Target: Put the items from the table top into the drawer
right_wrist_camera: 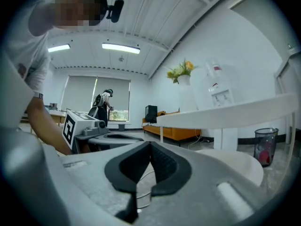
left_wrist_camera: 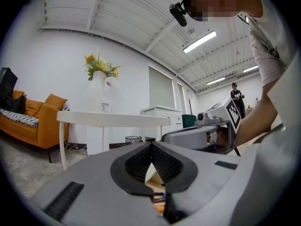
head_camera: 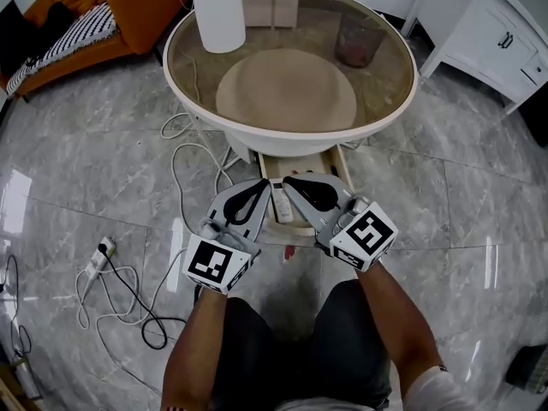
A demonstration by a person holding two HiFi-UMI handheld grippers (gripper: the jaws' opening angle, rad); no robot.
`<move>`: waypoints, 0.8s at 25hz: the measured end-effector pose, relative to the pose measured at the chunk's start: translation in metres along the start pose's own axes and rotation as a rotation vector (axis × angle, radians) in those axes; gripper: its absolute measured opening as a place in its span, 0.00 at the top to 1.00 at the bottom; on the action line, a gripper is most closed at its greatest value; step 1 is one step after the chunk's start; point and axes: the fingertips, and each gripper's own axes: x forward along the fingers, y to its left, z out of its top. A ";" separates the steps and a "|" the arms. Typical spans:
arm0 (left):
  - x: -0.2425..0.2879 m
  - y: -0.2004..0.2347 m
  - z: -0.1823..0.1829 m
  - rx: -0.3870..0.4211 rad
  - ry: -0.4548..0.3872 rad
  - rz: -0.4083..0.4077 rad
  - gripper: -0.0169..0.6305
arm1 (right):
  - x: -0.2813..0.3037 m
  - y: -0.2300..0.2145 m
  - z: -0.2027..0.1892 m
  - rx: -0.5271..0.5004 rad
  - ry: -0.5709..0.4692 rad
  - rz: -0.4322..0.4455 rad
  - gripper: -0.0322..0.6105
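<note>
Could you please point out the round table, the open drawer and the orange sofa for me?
round table (head_camera: 291, 144), head view, on its white near rim.
drawer (head_camera: 263, 168), head view, on its left side wall.
orange sofa (head_camera: 145, 7), head view, on its orange upholstery.

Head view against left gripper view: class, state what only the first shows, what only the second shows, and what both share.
Only the head view shows the open wooden drawer and the white power strip with its cables on the grey marble floor. Only the left gripper view shows the yellow flowers, the ceiling strip lights and a distant standing person. Both show the orange sofa, the white-rimmed round table and the right gripper with its marker cube.
</note>
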 end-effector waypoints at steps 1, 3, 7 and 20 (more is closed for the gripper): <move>-0.001 0.001 0.005 0.005 -0.003 0.000 0.97 | 0.000 0.002 0.007 -0.016 -0.011 0.009 0.95; -0.002 -0.001 0.016 0.013 -0.010 -0.003 0.98 | -0.003 0.004 0.021 -0.040 -0.027 0.015 0.95; -0.005 -0.006 0.045 0.019 -0.022 -0.009 0.97 | -0.010 0.006 0.048 -0.060 -0.050 0.020 0.95; -0.004 -0.010 0.181 -0.005 -0.035 -0.001 0.97 | -0.023 0.010 0.175 -0.040 -0.072 0.026 0.95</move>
